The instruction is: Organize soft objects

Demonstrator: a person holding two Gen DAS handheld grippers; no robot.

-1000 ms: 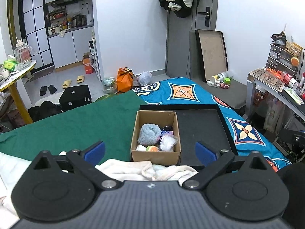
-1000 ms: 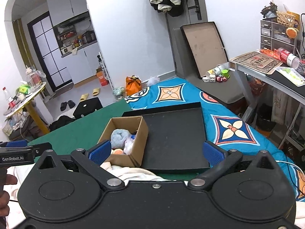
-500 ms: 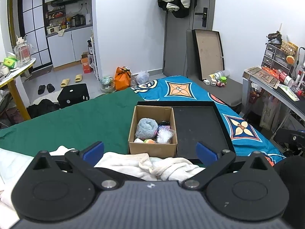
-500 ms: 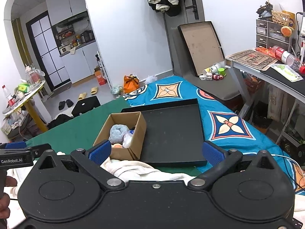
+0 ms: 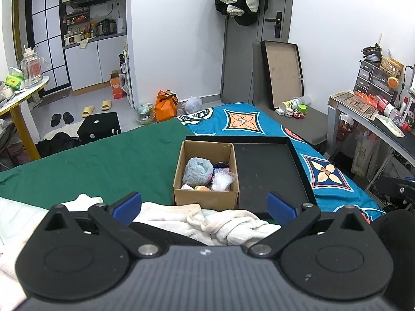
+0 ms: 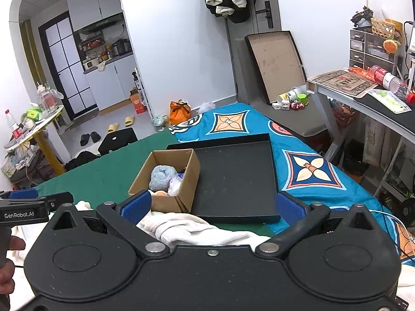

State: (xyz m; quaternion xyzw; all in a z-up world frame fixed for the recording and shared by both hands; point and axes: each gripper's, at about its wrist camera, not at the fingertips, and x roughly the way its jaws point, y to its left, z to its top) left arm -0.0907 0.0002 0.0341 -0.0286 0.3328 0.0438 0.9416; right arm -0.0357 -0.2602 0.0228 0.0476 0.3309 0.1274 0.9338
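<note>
A small cardboard box stands in the left part of a black tray on the bed. Inside lie a rolled blue-grey towel, a white crinkly bundle, and an orange-and-green soft item. A crumpled cream cloth lies just in front of the box, under both grippers. My left gripper is open above the cloth. My right gripper is open too, nothing between its fingers. The left gripper's body shows at the right wrist view's left edge.
The bed carries a green sheet on the left and a blue patterned cover on the right. A desk with clutter stands right of the bed. Beyond the bed's far end are an orange bag, slippers, and a black cube stool.
Both grippers have drawn back and risen a little from the box and tray, so more of the cream cloth shows beneath them. Both stayed open.
</note>
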